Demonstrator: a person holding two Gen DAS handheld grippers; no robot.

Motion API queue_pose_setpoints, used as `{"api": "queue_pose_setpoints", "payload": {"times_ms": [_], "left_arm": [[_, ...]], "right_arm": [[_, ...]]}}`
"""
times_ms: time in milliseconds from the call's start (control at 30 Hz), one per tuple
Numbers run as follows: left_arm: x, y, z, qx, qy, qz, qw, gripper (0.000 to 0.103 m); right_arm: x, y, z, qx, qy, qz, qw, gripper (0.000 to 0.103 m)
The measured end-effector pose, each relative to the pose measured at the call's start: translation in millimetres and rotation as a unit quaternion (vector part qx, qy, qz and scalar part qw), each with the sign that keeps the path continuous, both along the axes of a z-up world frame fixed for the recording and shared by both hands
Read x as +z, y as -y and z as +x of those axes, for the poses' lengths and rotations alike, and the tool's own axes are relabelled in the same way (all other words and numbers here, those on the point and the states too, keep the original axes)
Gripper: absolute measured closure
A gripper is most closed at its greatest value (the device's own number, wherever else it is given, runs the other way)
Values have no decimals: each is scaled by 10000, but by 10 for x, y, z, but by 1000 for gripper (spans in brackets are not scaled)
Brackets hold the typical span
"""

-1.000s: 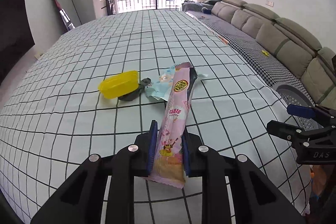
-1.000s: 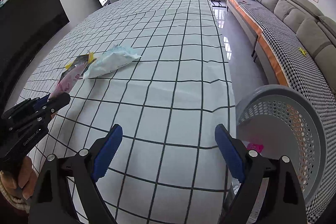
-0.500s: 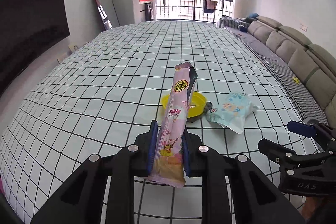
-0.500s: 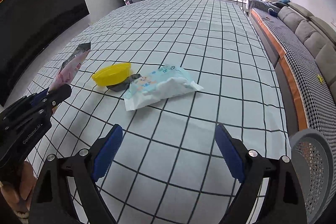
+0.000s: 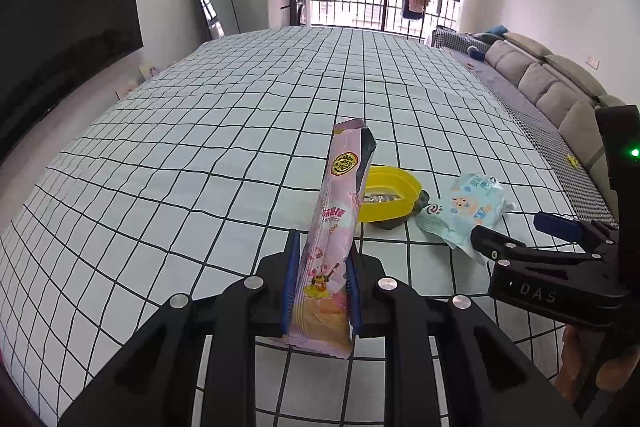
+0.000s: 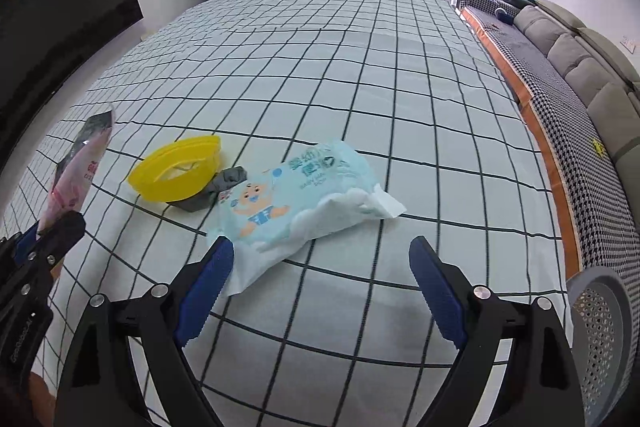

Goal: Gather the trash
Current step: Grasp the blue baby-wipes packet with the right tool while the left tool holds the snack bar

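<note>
Clamping the pink snack wrapper point(image 5: 326, 251) upright, the left gripper point(image 5: 320, 283) hides part of the yellow bowl point(image 5: 390, 197), while the right gripper's point(image 6: 320, 291) jaws gape near the wipes pack point(image 6: 296, 199); the basket point(image 6: 600, 331) is cut off at right.

The black body of the right gripper point(image 5: 560, 239), at 3 o'clock in the left wrist view, carries the pale letters "DAS". The pale blue wipes packet point(image 6: 300, 199) shows "BABY" in small print under larger characters too blurred to read. The pink snack wrapper point(image 5: 332, 239) bears a round yellow emblem and pink lettering, both illegible.
</note>
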State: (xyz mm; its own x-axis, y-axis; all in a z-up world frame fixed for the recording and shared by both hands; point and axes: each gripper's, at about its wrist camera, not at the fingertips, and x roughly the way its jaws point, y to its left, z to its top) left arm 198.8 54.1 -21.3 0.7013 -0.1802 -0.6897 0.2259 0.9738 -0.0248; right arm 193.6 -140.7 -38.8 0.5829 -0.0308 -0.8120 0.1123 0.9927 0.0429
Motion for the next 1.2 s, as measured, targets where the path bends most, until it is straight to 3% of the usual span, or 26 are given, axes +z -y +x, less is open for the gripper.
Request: {"api": "queue_pose_setpoints", "payload": {"times_ms": [433,767,1200], "left_arm": [[-23,-14,23,-1,-24,-32,10000,82],[-29,-39,34,39,-50,-63,10000,82],[-40,-35,68,68,-124,-86,9999,82]], "right_arm": [[59,531,38,-484,27,-305,9984,18],[197,144,82,234,222,-366,9988,18],[15,-56,491,573,-101,-388,9976,18]]}}
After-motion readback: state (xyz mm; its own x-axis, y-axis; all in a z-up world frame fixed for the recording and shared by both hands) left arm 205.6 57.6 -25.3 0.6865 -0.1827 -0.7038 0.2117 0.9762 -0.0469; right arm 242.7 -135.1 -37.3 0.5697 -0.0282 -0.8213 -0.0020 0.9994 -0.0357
